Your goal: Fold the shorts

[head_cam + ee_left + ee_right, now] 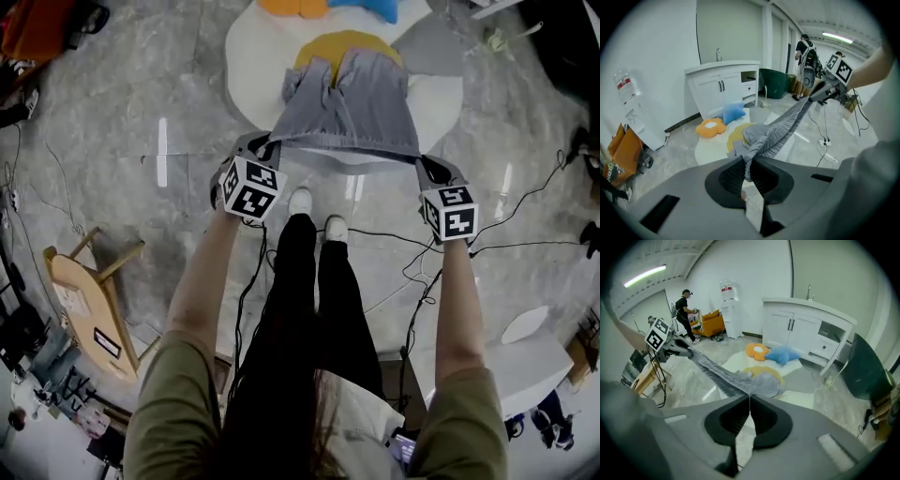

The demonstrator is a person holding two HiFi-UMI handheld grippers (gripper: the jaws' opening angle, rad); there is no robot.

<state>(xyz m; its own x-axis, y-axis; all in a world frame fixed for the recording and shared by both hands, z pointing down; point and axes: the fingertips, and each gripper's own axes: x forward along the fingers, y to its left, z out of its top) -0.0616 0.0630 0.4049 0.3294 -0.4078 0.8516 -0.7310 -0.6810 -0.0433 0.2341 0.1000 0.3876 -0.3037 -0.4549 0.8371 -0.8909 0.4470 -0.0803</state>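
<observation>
Head view: grey shorts held aloft by the waistband over white mat, clamped at either end by left gripper and right gripper. Probably the spreading step. Next: lowering flat onto the mat, waistband kept taut. Underneath, in the way: yellow cushion; cables near the feet.

loc: lab/studio | evid: floor cables, sink cab., water cooler

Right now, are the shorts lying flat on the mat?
No, the shorts hang in the air, held taut between the left gripper and the right gripper.
</observation>
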